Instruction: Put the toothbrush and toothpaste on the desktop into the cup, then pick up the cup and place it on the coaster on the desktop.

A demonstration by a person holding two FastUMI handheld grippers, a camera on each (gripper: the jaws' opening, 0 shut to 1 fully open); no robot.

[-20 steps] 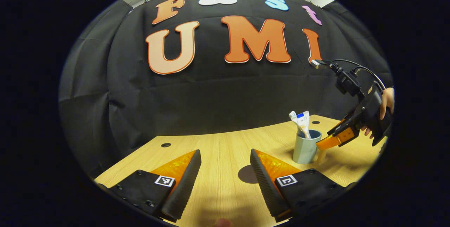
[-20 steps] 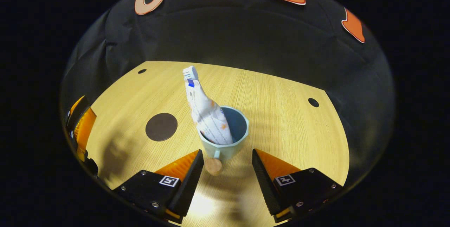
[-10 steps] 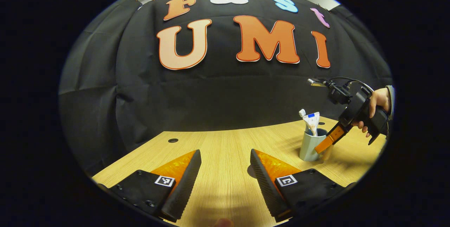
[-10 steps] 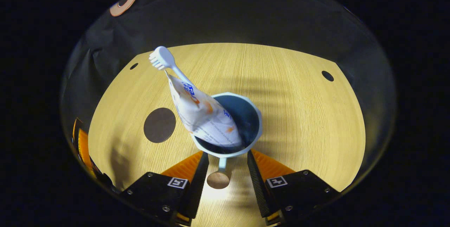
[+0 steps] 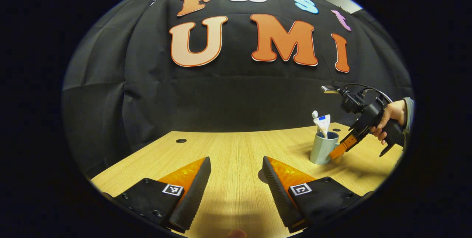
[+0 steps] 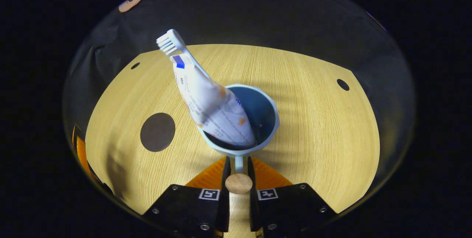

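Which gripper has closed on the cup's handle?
The right gripper: its fingers pinch the cup handle. The left gripper hangs open, apart from it.

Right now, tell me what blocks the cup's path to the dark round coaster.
Nothing visible does: bare wooden desktop lies between the pale blue cup and the coaster to its left.

Light wood-grain desktop (image 6: 313, 120) w/ small round dark holes near its far edge (image 6: 343, 84). Pale blue-grey faceted cup (image 6: 271, 120) stands upright on it, just ahead of right gripper's fingers (image 6: 224, 179); in left gripper view cup (image 5: 321, 151) sits well ahead and to the right of the fingers (image 5: 274, 182). Flat round dark-brown coaster (image 6: 157, 132) lies bare, left of the cup, apart from it.
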